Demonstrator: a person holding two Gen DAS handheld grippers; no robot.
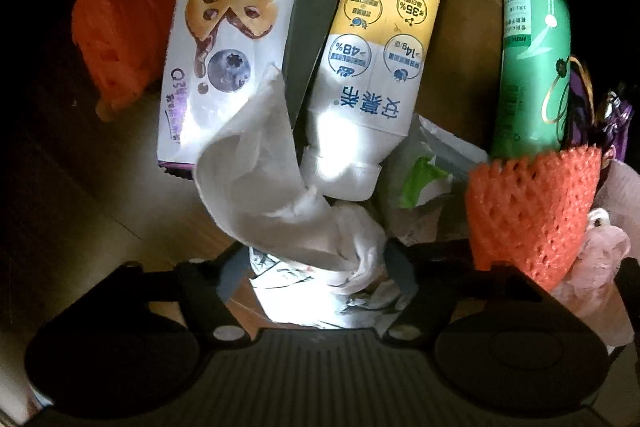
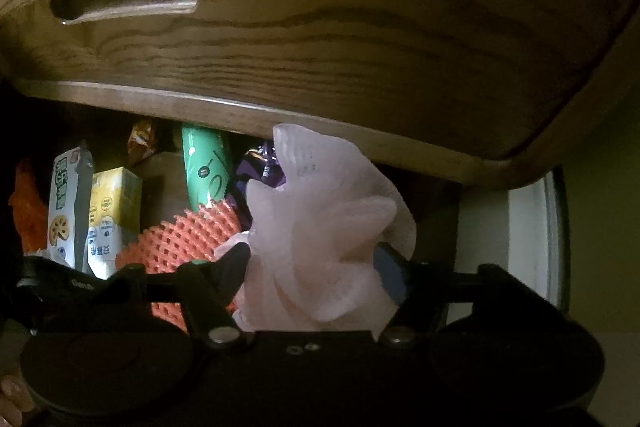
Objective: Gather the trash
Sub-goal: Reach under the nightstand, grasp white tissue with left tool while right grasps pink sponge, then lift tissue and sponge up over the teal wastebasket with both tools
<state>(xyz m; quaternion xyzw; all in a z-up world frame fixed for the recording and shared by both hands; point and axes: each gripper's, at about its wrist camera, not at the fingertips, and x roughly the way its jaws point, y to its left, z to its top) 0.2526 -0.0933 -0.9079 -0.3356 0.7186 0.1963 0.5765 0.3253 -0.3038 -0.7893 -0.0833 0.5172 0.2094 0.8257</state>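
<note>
My left gripper (image 1: 316,275) points down into a heap of trash. A crumpled white tissue (image 1: 280,195) lying over a printed white wrapper (image 1: 304,299) fills the gap between its jaws, and both pads touch the bundle. My right gripper (image 2: 312,263) is shut on a pale pink foam net (image 2: 332,219), which bulges up between its fingers. Around them lie a biscuit box (image 1: 224,39), a yellow-and-white drink bottle (image 1: 372,67), a green tube (image 1: 532,59) and an orange foam net (image 1: 532,215).
An orange plastic bag (image 1: 112,19) lies at the far left and a purple wrapper (image 1: 616,123) at the right. A wooden panel with a handle slot (image 2: 320,27) overhangs the heap in the right wrist view. A fingertip (image 2: 12,395) shows at the lower left.
</note>
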